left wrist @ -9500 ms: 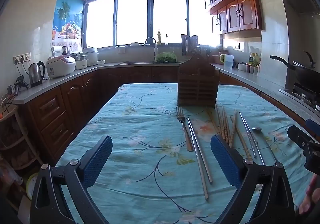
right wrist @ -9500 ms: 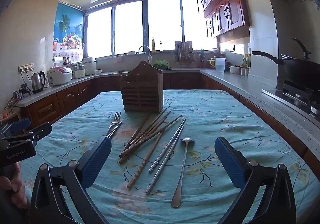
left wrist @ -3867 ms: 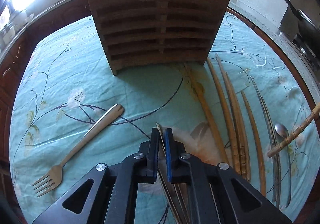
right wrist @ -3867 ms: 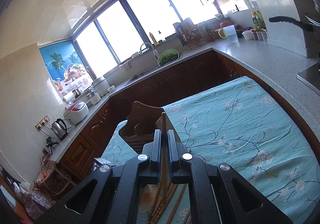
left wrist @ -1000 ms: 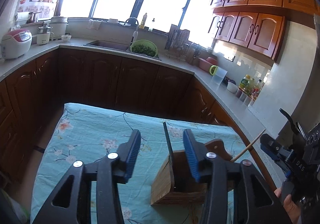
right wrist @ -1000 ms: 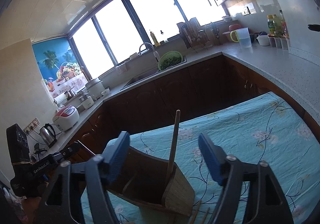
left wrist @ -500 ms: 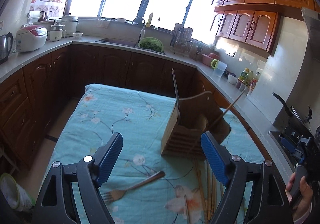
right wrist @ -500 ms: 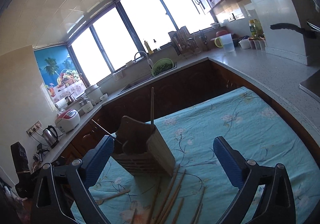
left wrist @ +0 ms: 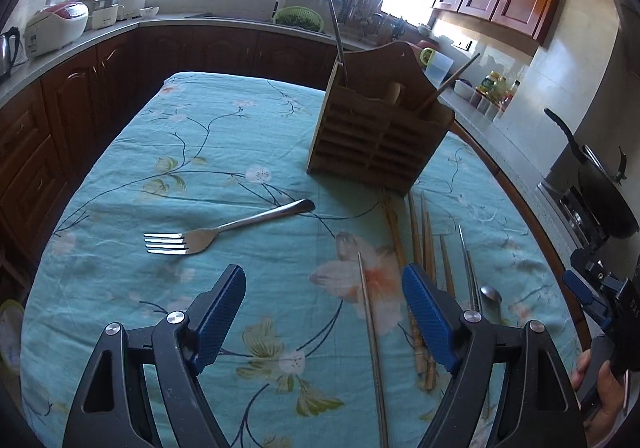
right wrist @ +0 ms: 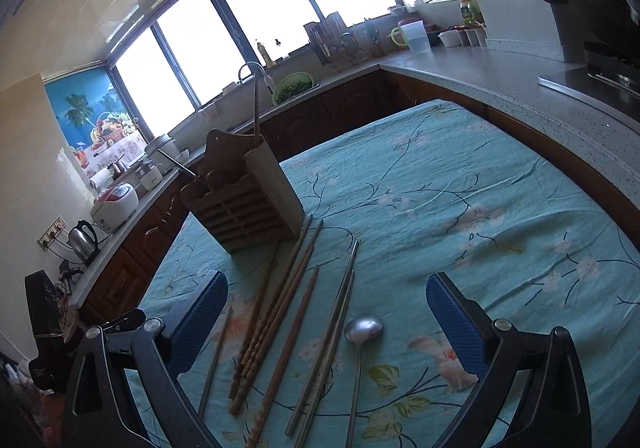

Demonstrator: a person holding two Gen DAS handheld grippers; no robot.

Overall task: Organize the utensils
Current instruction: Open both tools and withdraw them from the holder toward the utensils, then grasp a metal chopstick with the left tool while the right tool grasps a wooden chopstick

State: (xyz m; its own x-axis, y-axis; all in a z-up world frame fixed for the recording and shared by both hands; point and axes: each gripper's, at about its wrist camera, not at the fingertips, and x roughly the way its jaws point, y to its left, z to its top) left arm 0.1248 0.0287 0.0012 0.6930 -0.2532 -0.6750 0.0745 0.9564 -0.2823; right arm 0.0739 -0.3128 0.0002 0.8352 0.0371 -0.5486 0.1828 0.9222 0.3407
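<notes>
A wooden utensil holder stands on the teal tablecloth; a metal chopstick and a wooden chopstick stick up out of it. It also shows in the right wrist view. A fork lies left of it. Wooden chopsticks, metal chopsticks and a spoon lie in front of it. One metal chopstick lies between my left gripper's fingers. My left gripper is open and empty above the cloth. My right gripper is open and empty above the loose utensils.
Dark wood cabinets and a counter ring the table, with a rice cooker, a kettle, a sink and a green colander. A wok sits on the stove at the right. The right hand unit shows at the left view's edge.
Both grippers have dropped and pulled back from the holder toward the utensils on the cloth. Both stay open. The two chopsticks stand in the holder as before.
</notes>
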